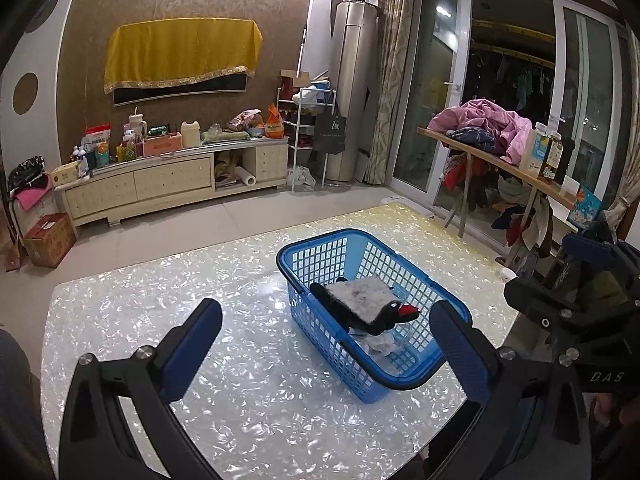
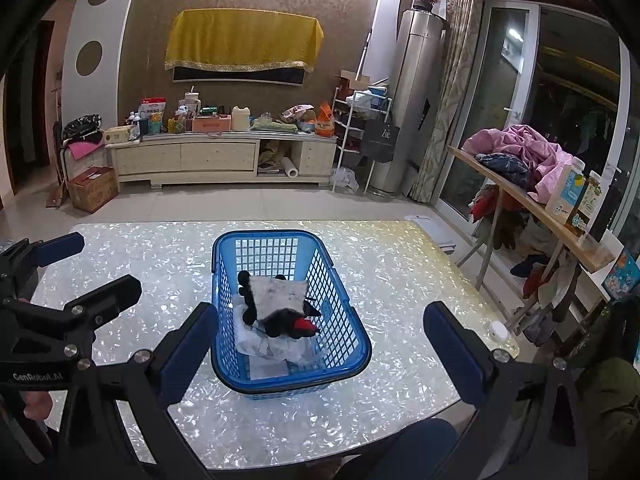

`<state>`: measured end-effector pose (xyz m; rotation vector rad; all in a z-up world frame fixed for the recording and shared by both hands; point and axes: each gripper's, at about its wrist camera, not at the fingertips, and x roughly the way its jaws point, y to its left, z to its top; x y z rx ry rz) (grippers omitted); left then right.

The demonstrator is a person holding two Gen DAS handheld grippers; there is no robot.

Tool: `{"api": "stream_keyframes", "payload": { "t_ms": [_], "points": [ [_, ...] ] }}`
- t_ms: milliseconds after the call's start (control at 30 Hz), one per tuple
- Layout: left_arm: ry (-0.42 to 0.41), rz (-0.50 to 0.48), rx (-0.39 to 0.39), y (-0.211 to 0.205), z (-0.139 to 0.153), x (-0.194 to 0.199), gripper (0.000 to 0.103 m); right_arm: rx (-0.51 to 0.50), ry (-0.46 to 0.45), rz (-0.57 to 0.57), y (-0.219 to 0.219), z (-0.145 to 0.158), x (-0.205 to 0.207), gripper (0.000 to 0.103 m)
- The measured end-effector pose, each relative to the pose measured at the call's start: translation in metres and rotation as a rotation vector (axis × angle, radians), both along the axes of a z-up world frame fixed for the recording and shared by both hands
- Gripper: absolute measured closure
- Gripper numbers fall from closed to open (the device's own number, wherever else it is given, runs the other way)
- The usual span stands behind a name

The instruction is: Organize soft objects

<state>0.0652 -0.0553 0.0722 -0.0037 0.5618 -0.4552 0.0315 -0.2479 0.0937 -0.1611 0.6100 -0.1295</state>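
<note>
A blue plastic basket [image 1: 320, 246] [image 2: 224, 248] stands on the pearly white table [image 1: 160, 292] [image 2: 400, 272]. Inside it lies a black plush toy with a red spot [image 1: 384, 316] [image 2: 292, 322], a grey-white cloth [image 1: 360, 298] [image 2: 278, 292] on top of it and white fabric [image 2: 268, 346] underneath. My left gripper [image 1: 326, 346] hovers open in front of the basket, nothing between its blue pads. My right gripper [image 2: 320, 354] is open too, its fingers on either side of the basket's near end, empty. The other gripper shows at the frame edge in each view.
A small white round object [image 2: 499, 330] lies near the table's right edge. Beyond the table are a cluttered TV cabinet [image 2: 220, 156], a cardboard box [image 2: 90, 188] on the floor and a wooden side table [image 2: 532, 204] with pink clothes and bottles.
</note>
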Motion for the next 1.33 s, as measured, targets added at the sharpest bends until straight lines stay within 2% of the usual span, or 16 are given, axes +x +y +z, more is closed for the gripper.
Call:
{"api": "stream_keyframes", "payload": {
  "t_ms": [1333],
  "points": [
    [-0.034,0.009,0.006,0.01,0.013,-0.007,0.0,0.003,-0.009,0.025,0.007,0.008,-0.007,0.0]
  ]
}}
